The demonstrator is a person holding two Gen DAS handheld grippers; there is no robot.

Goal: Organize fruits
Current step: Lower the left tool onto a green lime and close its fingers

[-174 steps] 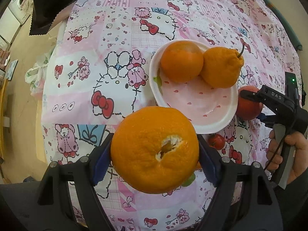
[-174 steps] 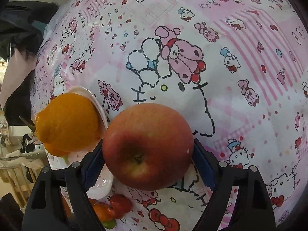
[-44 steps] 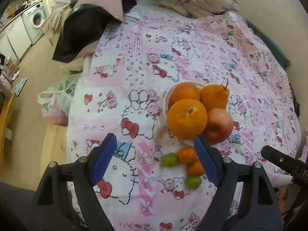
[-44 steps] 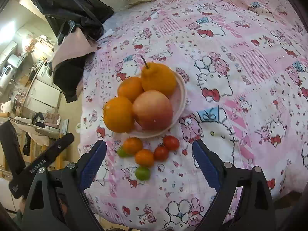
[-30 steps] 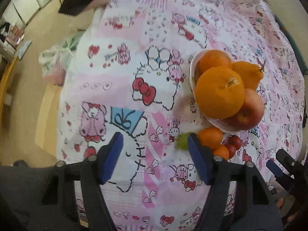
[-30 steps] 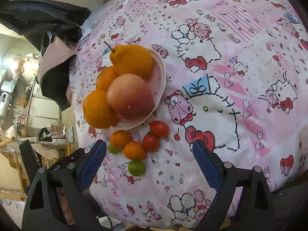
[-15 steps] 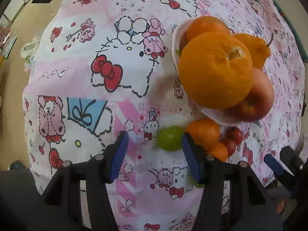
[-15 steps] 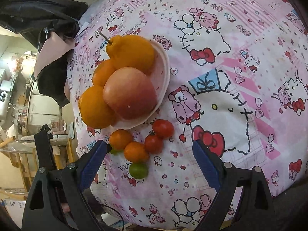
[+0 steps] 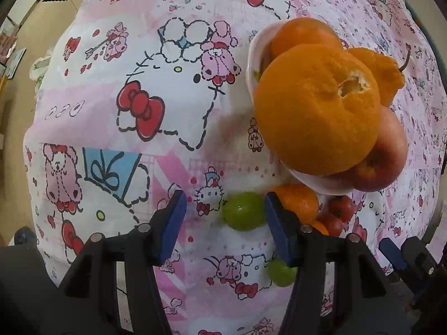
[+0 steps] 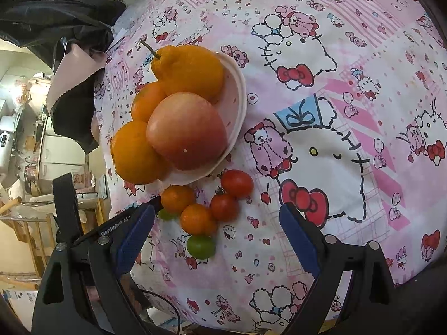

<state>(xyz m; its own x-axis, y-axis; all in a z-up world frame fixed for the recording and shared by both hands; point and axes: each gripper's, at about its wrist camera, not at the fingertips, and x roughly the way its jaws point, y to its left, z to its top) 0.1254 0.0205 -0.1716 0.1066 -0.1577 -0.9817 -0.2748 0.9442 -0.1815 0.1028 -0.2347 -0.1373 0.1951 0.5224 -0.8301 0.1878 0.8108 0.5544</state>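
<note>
The left gripper (image 9: 225, 206) points down at the pink cartoon cloth (image 9: 156, 64), its blue jaws partly apart. A small green fruit (image 9: 243, 211) sits on the cloth between them, right next to the right-hand pad (image 9: 275, 223); I cannot tell if it touches. Nothing is pinched. The left pad is well away from it.

The pink bowl (image 9: 252, 64) is the landmark. Just in front of the bowl, close behind the green fruit, sit a small orange one (image 9: 299, 199) and two red tomatoes (image 10: 237, 182) (all bunched together). A second green fruit (image 10: 201, 246) lies nearer the table edge.

The bowl holds a big orange (image 9: 315, 109) with its torn top facing up, an apple (image 10: 185, 129), another orange (image 10: 146, 100), and a bumpy one (image 10: 190, 68) whose stalk points away from the bowl.

The right gripper (image 10: 216, 233) hangs over the small fruits, jaws spread wide and empty.

Beyond the bowl, dark clothes (image 10: 64, 28) lie at the cloth's far edge.
</note>
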